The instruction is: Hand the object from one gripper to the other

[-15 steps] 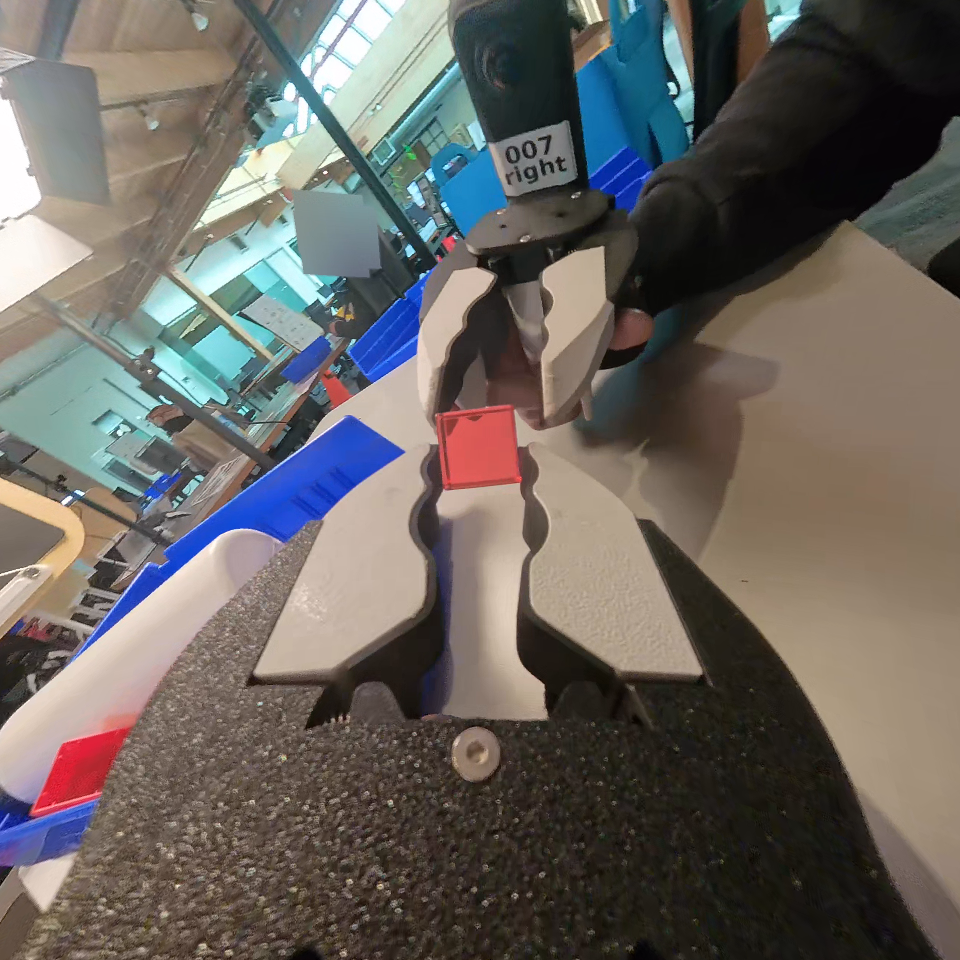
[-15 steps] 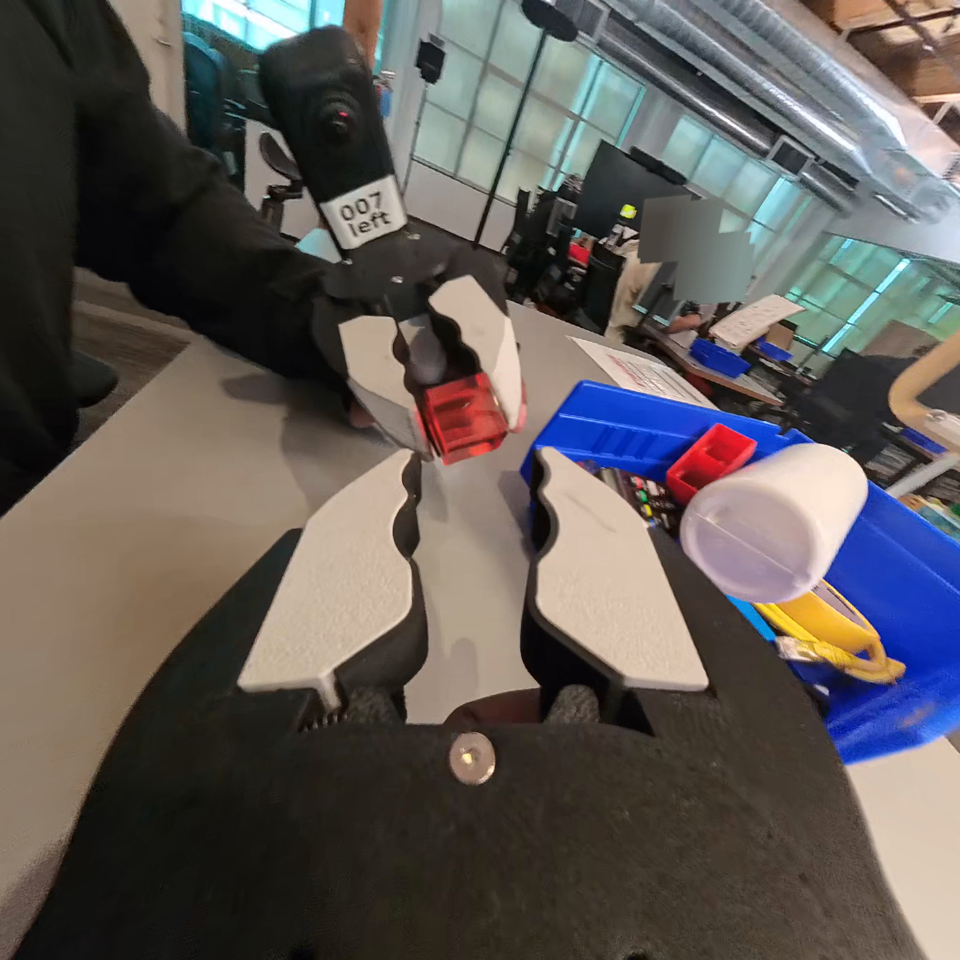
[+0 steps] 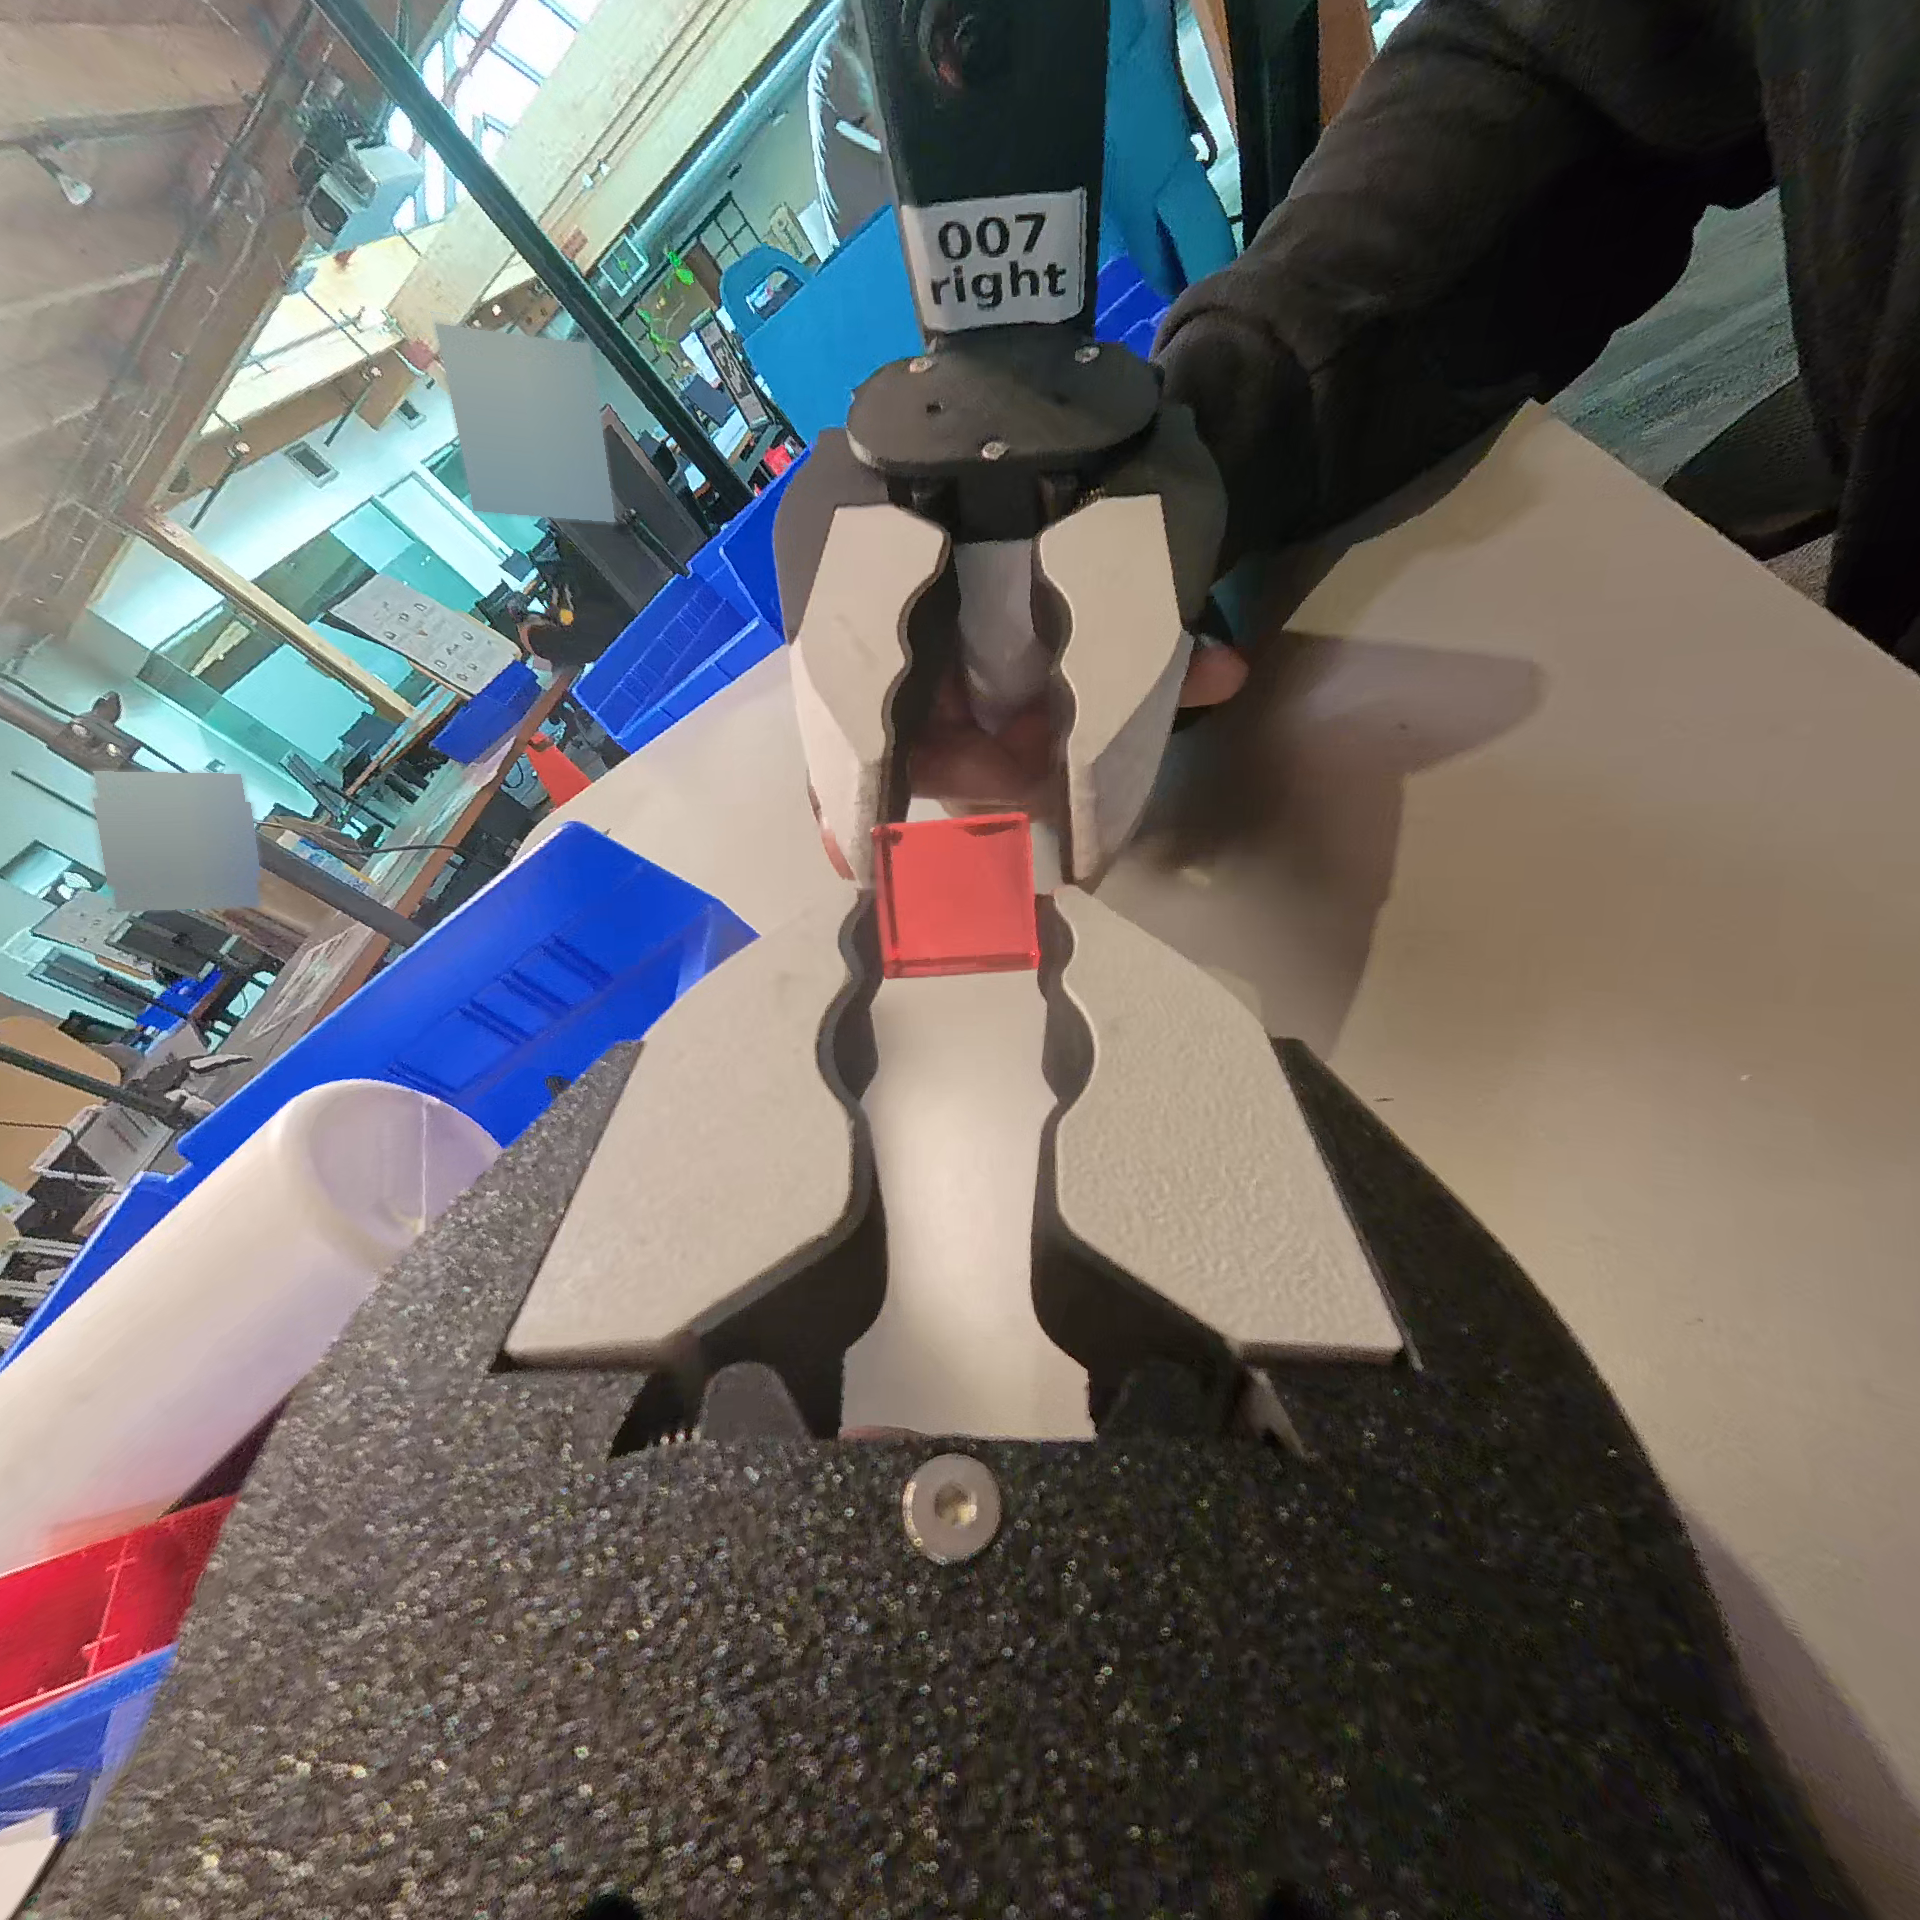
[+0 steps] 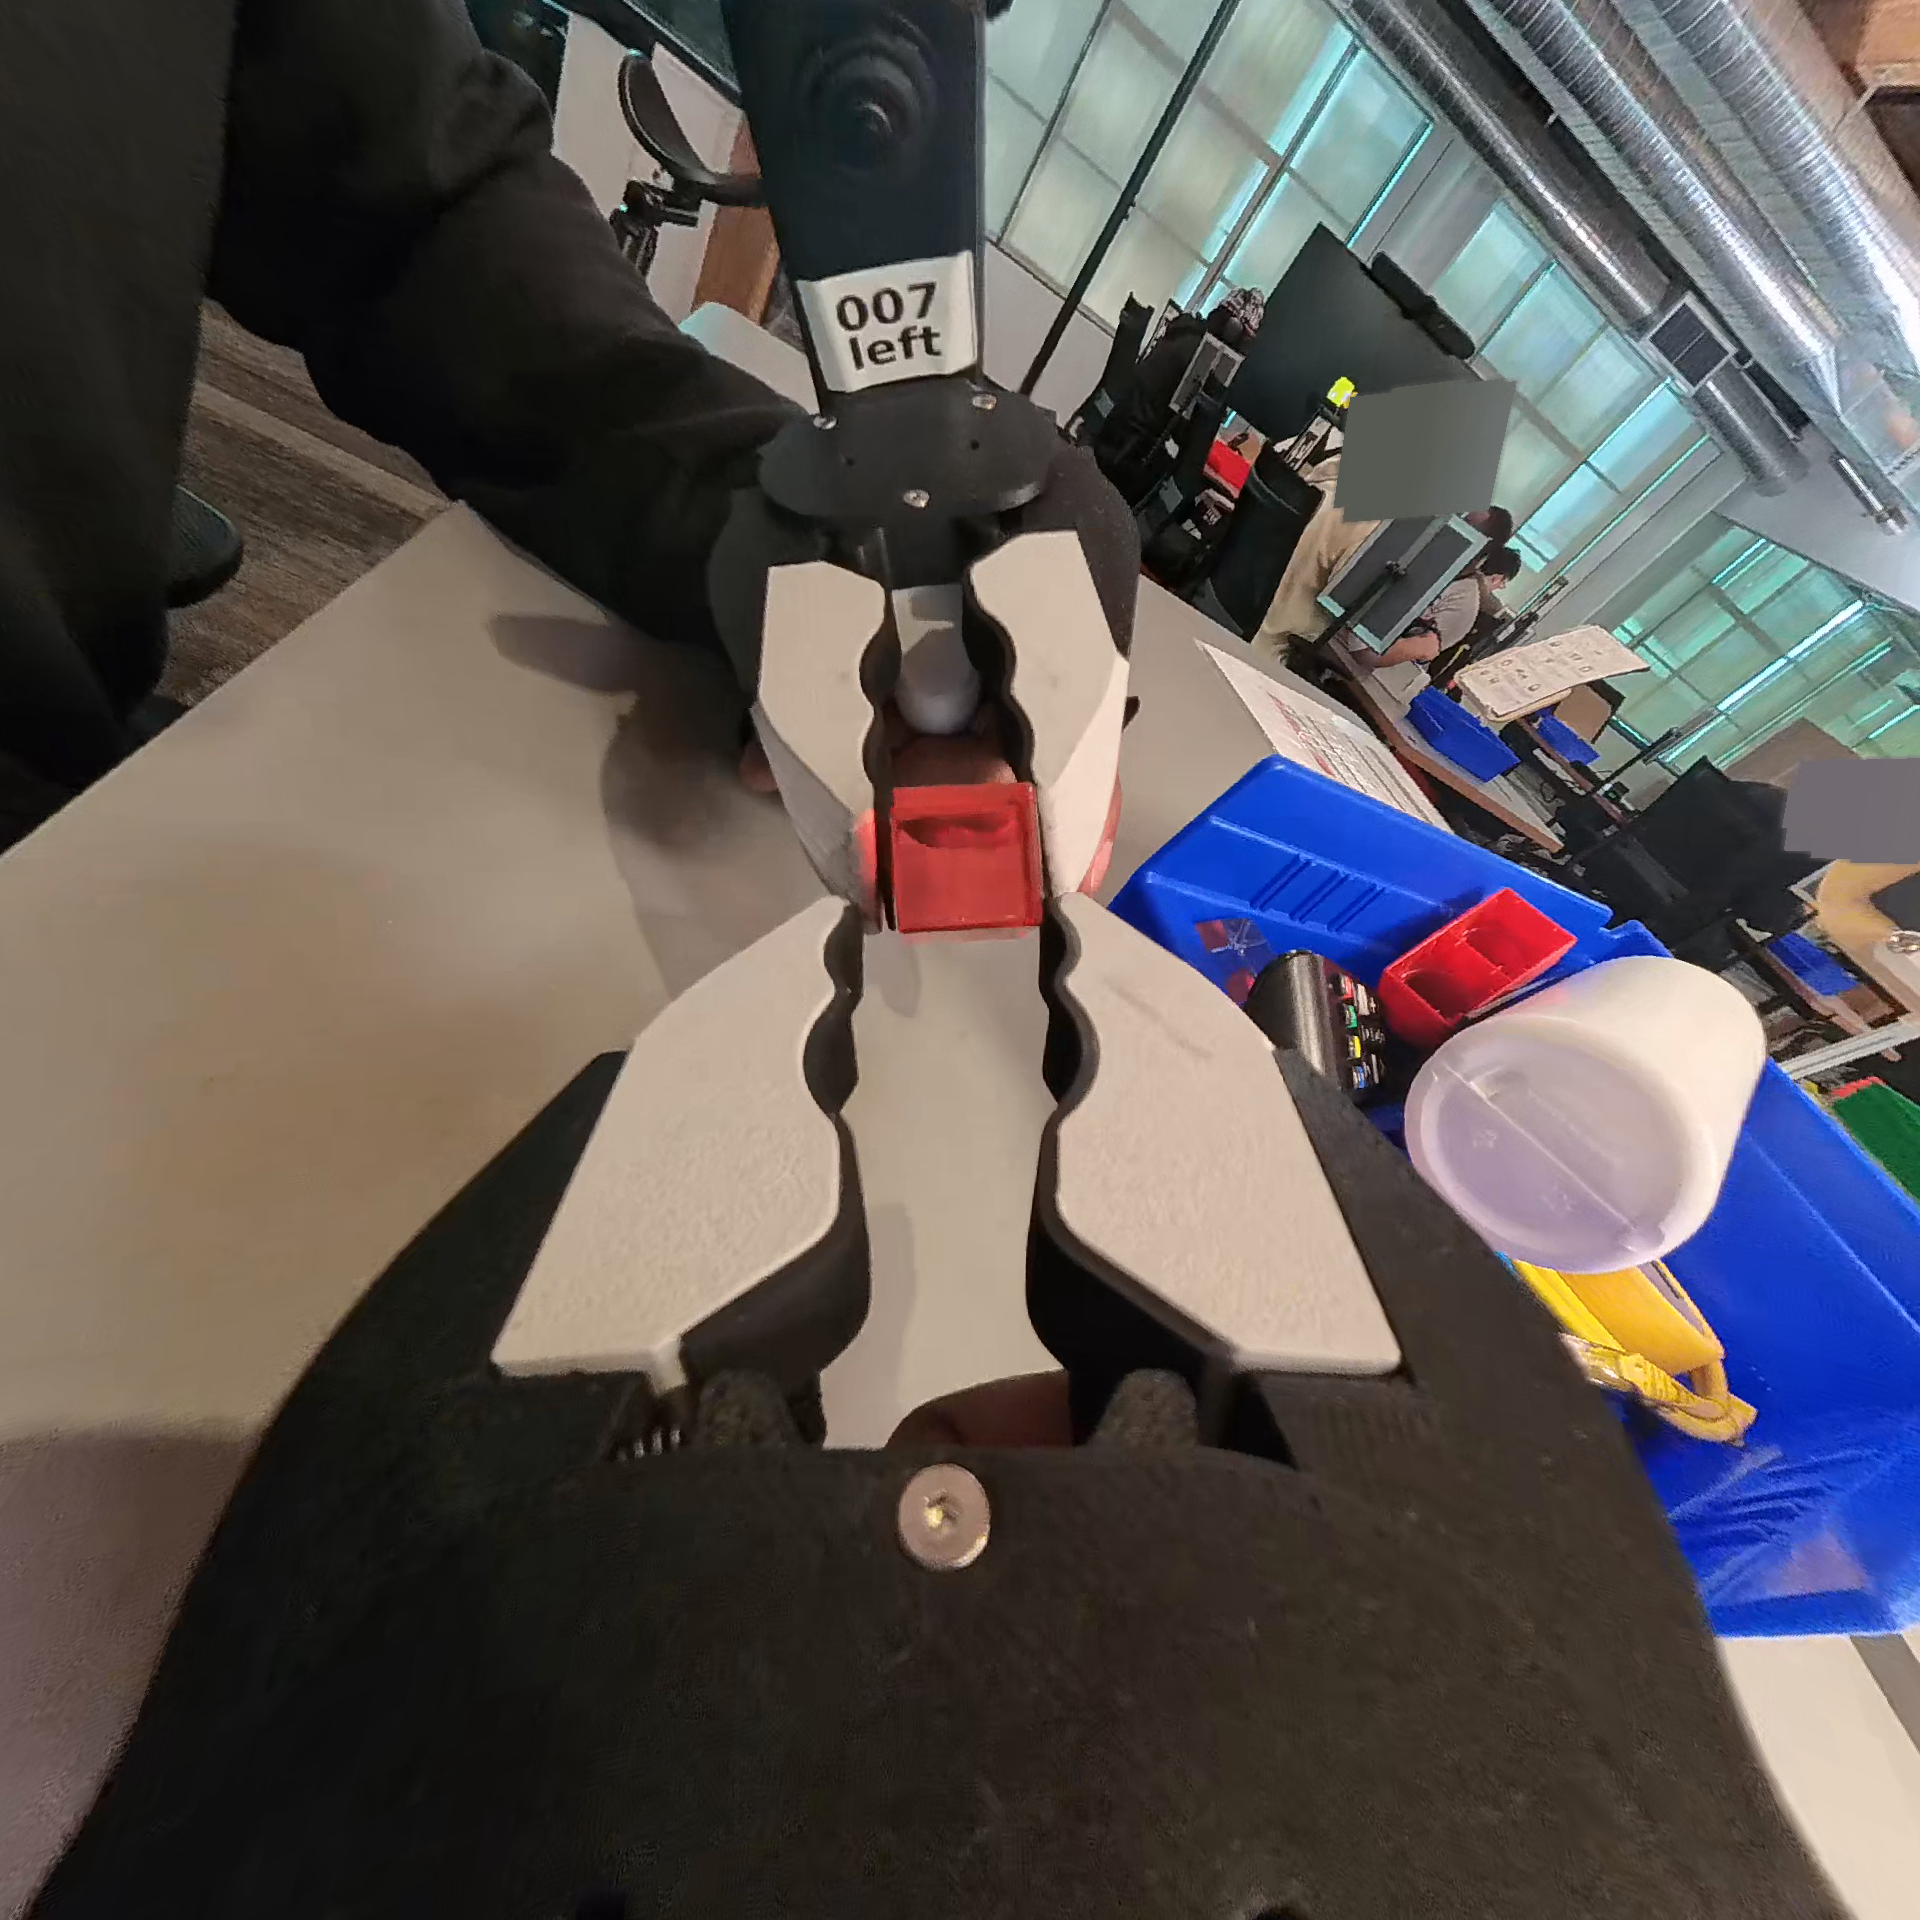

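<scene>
A small red plastic block [image 3: 956,899] is clamped between the tips of my left gripper [image 3: 956,925], above the grey table [image 3: 1558,831]. In the right wrist view the block [image 4: 961,868] shows a recessed face toward me, held by the left gripper [image 4: 956,883]. My right gripper [image 4: 951,925] points straight at it, tip to tip with the left one. Its jaws stand a little wider than the block, flanking its near end. From the left wrist view the right gripper [image 3: 971,842] straddles the block's far end. I see no firm contact.
A blue bin [image 4: 1818,1403] stands on the table beside the grippers. It holds a white bottle [image 4: 1579,1101], a small red box [image 4: 1475,961] and a yellow cable [image 4: 1621,1340]. More blue bins [image 3: 665,644] stand behind. A dark sleeve [image 4: 416,312] reaches in at the far side. Both grippers' tips are close together, under 4 cm apart.
The two grippers have closed the distance and lined up tip to tip. The right gripper's jaws now flank the block, which stays in the left gripper.
</scene>
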